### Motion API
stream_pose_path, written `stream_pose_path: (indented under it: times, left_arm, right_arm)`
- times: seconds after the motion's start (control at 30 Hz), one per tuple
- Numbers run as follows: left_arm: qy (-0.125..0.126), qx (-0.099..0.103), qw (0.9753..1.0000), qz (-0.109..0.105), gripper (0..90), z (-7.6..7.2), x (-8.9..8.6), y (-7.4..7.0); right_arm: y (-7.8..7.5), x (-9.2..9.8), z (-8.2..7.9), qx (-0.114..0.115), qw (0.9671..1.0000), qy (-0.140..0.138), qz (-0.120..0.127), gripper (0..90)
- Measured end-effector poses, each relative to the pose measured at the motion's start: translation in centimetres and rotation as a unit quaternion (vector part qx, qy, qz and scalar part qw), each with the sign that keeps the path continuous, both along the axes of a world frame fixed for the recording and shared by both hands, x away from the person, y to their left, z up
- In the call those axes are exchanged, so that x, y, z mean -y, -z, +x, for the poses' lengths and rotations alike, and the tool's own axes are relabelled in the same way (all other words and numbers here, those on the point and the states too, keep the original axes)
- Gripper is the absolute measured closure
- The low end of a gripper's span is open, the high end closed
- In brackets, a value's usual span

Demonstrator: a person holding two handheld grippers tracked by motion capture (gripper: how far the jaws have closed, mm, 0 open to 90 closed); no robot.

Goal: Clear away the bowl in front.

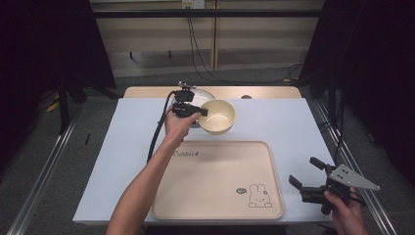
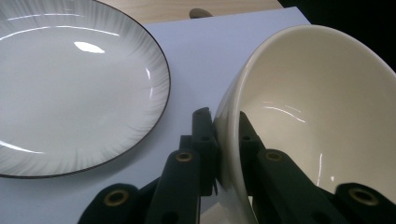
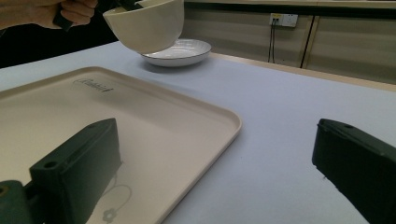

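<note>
A cream bowl (image 1: 218, 116) hangs tilted above the table, just beyond the far edge of the beige tray (image 1: 218, 182). My left gripper (image 1: 199, 112) is shut on its rim, one jaw inside and one outside; up close the bowl (image 2: 317, 116) fills the right half of the left gripper view, with my left gripper (image 2: 227, 126) pinching its wall. From the right gripper view the bowl (image 3: 147, 24) floats above a white plate (image 3: 180, 51). My right gripper (image 1: 303, 174) stands open and holds nothing, over the table right of the tray, near the front edge.
A white plate with a dark rim (image 2: 70, 88) lies flat on the table behind the bowl, near the wooden back strip (image 1: 147, 91). The tray (image 3: 140, 126) carries a rabbit drawing (image 1: 259, 195) and lettering. A black cable (image 1: 159, 127) trails from the left gripper.
</note>
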State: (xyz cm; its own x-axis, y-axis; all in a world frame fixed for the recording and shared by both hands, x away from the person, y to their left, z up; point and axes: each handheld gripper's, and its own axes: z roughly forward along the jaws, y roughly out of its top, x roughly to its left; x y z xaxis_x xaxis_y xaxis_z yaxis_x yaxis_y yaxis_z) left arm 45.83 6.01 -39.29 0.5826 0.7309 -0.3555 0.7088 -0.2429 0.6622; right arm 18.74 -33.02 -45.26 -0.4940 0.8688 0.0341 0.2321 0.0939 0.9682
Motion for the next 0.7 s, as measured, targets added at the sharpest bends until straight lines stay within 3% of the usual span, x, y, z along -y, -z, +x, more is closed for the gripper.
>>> stream_pose_path:
  times: [0.1, 0.47, 0.7]
  left_arm:
    - [0.008, 0.003, 0.9999, 0.007, 83.5, -0.2, 0.6, 0.1]
    - [0.03, -0.006, 0.9995, -0.005, 83.5, -0.8, 3.6, 0.7]
    - [0.05, -0.013, 0.9987, 0.001, 83.5, -1.6, 5.7, 1.5]
  right_arm:
    - [0.0, 0.0, 0.0, -0.001, 1.0, 0.001, 0.0, 0.9]
    - [-0.1, 0.0, 0.0, 0.001, 1.0, 0.001, 0.002, 0.9]
    - [-0.1, 0.0, 0.0, 0.001, 1.0, -0.001, -0.001, 0.9]
